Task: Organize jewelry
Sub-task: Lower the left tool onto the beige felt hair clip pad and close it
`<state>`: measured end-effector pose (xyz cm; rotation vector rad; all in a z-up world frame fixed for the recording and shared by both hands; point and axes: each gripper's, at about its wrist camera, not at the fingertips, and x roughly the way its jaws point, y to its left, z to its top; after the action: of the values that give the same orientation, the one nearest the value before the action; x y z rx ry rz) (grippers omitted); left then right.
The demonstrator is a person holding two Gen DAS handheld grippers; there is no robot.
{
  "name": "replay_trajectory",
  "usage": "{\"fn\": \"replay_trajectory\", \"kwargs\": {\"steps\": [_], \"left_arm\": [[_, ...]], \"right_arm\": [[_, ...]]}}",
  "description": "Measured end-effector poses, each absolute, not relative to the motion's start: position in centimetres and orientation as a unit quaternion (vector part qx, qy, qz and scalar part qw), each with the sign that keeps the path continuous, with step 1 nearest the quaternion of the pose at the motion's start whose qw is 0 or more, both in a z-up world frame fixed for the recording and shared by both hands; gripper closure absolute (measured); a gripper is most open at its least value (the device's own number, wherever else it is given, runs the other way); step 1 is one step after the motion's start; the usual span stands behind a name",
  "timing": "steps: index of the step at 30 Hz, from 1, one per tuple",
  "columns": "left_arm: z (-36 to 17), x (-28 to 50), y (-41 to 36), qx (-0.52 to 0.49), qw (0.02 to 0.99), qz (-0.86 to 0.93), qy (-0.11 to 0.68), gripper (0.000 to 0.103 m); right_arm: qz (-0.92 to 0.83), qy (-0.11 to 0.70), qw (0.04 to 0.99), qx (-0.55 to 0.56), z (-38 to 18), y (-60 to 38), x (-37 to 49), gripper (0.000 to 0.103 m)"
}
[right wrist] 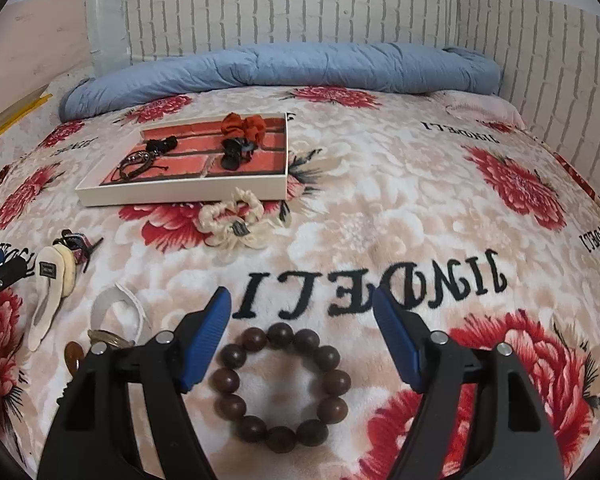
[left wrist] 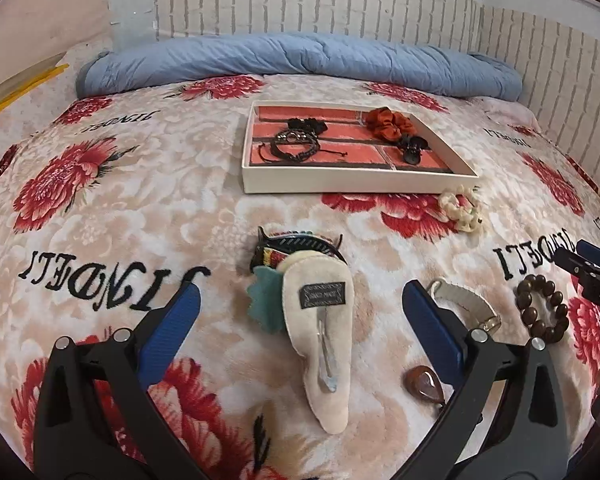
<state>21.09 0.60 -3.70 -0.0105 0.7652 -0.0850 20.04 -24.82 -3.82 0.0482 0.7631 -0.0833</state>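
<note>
My left gripper is open above a cream felt hair clip that lies between its blue fingers without touching them. A black claw clip and a teal felt piece lie at the clip's far end. My right gripper is open over a brown wooden bead bracelet, which rests flat on the blanket. The shallow white tray with a brick-print floor holds black bracelets, an orange scrunchie and a black clip.
A cream scrunchie lies in front of the tray. A white strap with a ring and an amber pendant lie between the two grippers. A rolled blue quilt lines the far edge before the brick-pattern wall.
</note>
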Motion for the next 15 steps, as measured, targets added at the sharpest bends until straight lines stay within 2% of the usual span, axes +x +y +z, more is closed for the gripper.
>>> {"fn": "replay_trajectory", "kwargs": {"steps": [15], "left_arm": [[-6.2, 21.4, -0.4, -0.001, 0.917, -0.049, 0.395, 0.006]], "right_arm": [[-0.060, 0.387, 0.920, 0.014, -5.7, -25.1, 19.9, 0.031]]}}
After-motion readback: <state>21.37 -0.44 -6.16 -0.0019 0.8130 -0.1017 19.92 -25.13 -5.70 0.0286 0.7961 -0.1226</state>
